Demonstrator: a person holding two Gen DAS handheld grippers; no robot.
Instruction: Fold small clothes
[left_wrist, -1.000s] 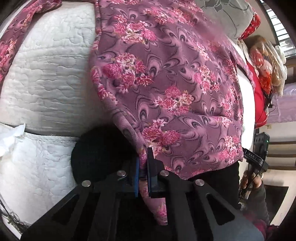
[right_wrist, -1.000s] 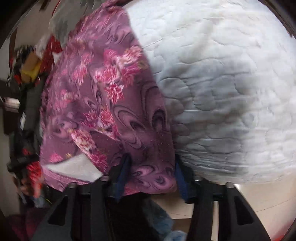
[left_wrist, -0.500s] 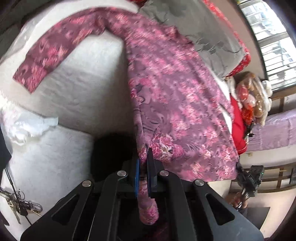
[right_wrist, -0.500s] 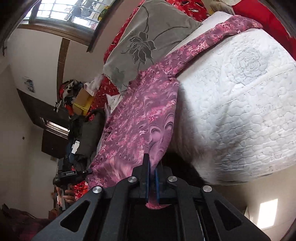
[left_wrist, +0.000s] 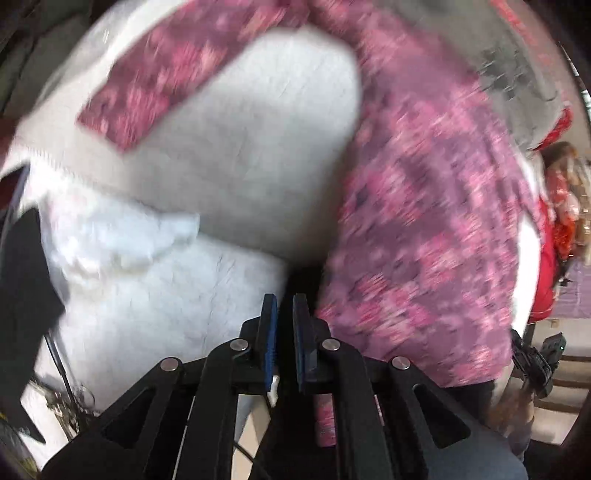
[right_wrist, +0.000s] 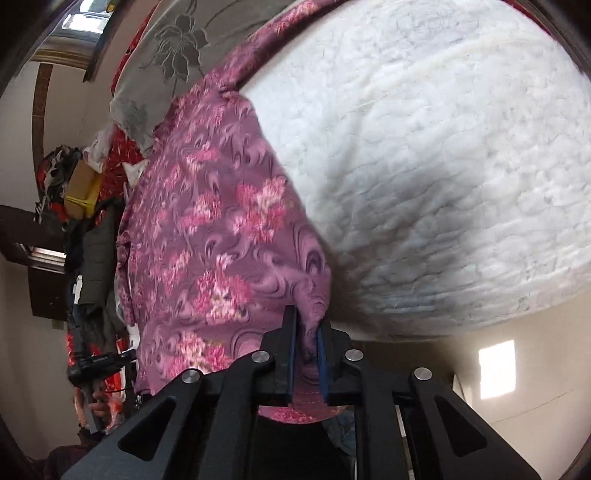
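Observation:
A purple top with pink flowers (left_wrist: 424, 206) lies spread on a white quilted mattress (left_wrist: 236, 155), one sleeve (left_wrist: 166, 74) stretched to the far left. My left gripper (left_wrist: 284, 306) sits at the garment's near left hem with its jaws a little apart and no cloth between them; this view is blurred. In the right wrist view the same top (right_wrist: 221, 229) lies left of the bare mattress (right_wrist: 443, 166). My right gripper (right_wrist: 306, 321) has its jaws slightly apart with a fold of the hem between them.
A grey flowered pillow (right_wrist: 173, 55) lies at the bed's head. White crumpled paper (left_wrist: 122, 240) sits on the mattress at the left. Keys (left_wrist: 70, 406) hang at the lower left. Clutter, clothes and a box (right_wrist: 81, 184) stand beside the bed.
My left gripper has let go of the hem and its jaws have parted. My right gripper's jaws have widened slightly around the cloth. Both views swung quickly.

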